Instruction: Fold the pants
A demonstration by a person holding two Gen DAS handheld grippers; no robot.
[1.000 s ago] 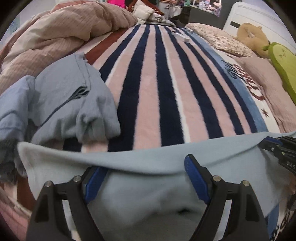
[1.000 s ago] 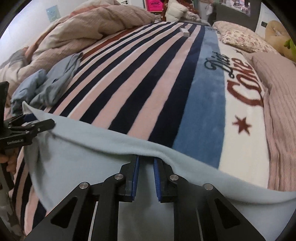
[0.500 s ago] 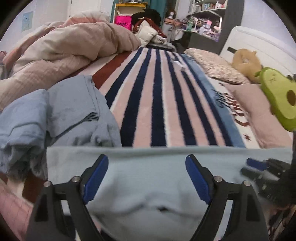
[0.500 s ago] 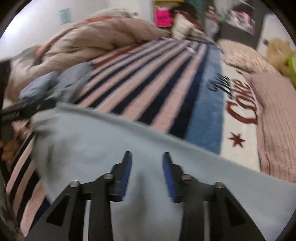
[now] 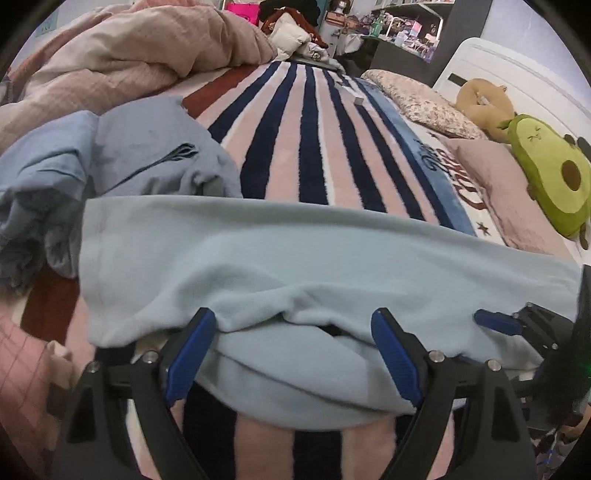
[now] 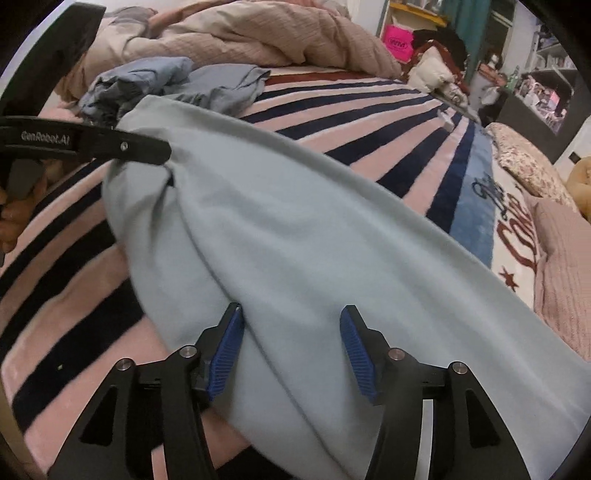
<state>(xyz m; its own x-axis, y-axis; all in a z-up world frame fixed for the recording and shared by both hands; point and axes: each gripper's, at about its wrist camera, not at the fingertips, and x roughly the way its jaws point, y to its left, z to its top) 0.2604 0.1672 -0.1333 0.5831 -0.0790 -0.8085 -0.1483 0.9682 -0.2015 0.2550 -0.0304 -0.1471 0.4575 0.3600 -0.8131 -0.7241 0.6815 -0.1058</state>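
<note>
Two grippers over pale blue pants [image 5: 295, 258] laid folded across striped blanket [image 5: 314, 147], left gripper [image 5: 293, 354] jaws spread wide, right gripper [image 6: 291, 350] jaws opening, fabric unclamped between them.

Striped bed [image 5: 306, 155] – white headboard [image 5: 517, 74], cluttered shelves [image 5: 406, 22].

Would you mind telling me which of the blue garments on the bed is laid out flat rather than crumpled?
The pale blue pants nearest the grippers, spread across the striped blanket; the darker blue clothes behind lie bunched in a heap.
</note>
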